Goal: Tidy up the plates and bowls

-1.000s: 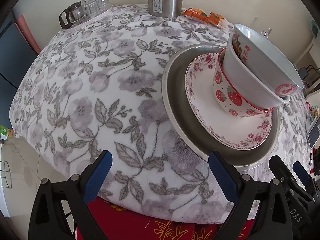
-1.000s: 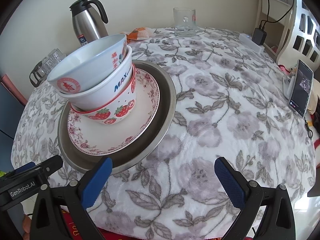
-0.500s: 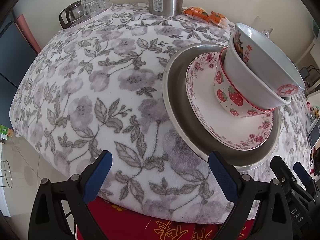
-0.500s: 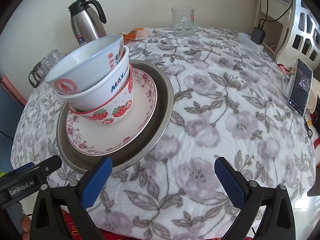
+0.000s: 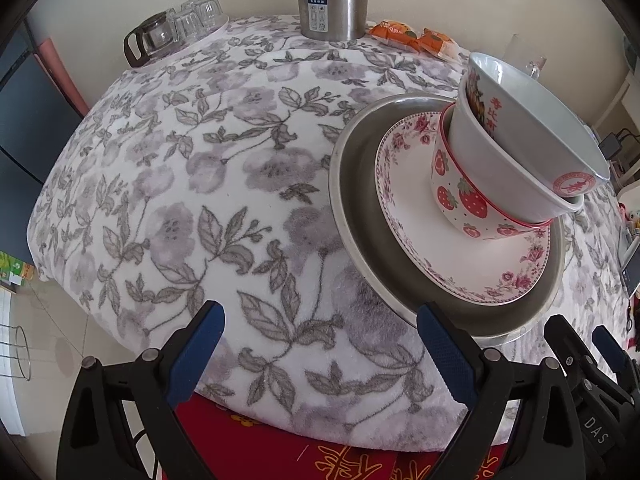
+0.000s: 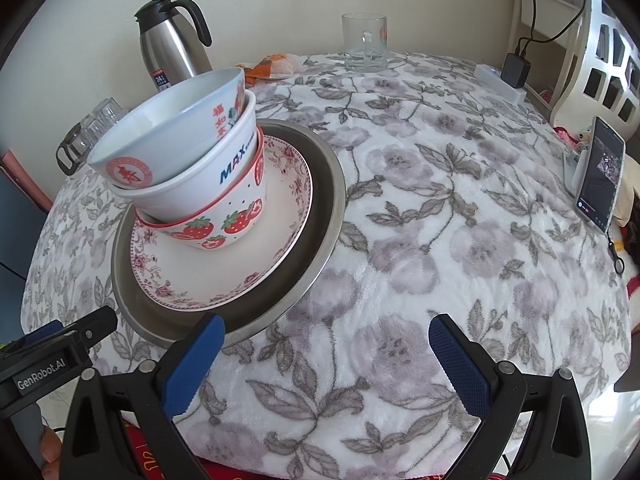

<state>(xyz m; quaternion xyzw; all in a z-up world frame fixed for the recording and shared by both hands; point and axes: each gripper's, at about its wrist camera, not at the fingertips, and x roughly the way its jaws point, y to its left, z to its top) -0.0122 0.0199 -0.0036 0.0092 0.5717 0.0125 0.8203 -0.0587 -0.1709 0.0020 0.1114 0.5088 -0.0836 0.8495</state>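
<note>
On the near part of the floral-clothed bench (image 6: pixel 440 184), 3 nested bowls (image 6: pixel 192 172) sit on a rose-rimmed plate (image 6: pixel 224 276) inside a round steel tray (image 6: pixel 320 216); stacking looks finished. The left tool (image 5: pixel 320 356) and right tool (image 6: pixel 326 364) gape wide, holding nothing.

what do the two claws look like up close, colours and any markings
Both are black plastic frames with round silver pivot screws and ribbed blue finger pads. The left claw shows in the right view with white "GenRobot.AI" lettering; the right claw shows in the left view marked "DAS". No sleeves visible.
</note>
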